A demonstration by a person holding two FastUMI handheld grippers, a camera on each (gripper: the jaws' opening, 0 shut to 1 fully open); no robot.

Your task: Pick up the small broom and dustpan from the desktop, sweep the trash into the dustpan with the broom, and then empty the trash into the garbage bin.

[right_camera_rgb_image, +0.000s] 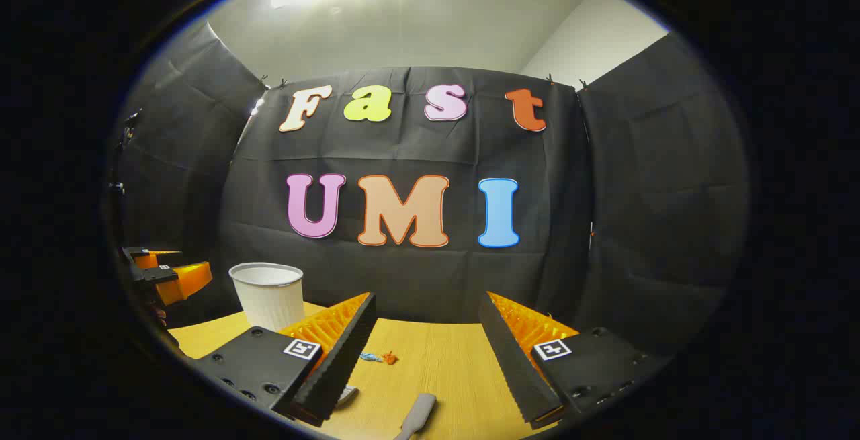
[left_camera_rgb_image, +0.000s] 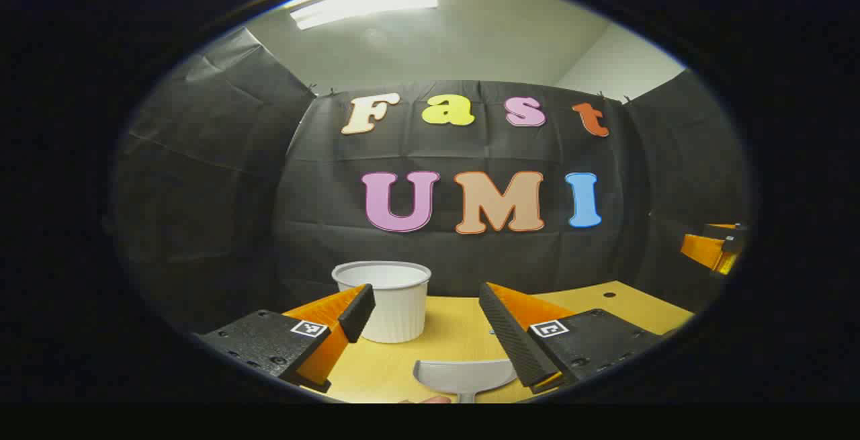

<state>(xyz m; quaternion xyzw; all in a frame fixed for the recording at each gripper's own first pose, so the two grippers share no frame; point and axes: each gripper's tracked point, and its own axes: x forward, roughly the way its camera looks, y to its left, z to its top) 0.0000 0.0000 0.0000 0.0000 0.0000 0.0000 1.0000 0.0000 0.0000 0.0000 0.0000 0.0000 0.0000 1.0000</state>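
On the desktop (left_camera_rgb_image: 457,332), both grippers, left (left_camera_rgb_image: 426,326) and right (right_camera_rgb_image: 426,339), hover wide apart, the dustpan (left_camera_rgb_image: 463,376) at six o'clock of the left gripper.

Recording booth, black cloth walls (right_camera_rgb_image: 645,191), wooden desktop (right_camera_rgb_image: 443,366)

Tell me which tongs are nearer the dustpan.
Left. The left tongs hover open right above the dustpan; the right tongs sit open farther right, over the broom handle.

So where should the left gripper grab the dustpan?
Probably by its handle, coming down from above. In the left gripper view the grey dustpan lies flat on the desk just below the open left gripper, its narrow handle stub at the near edge; the wide scoop looks too broad to pinch.
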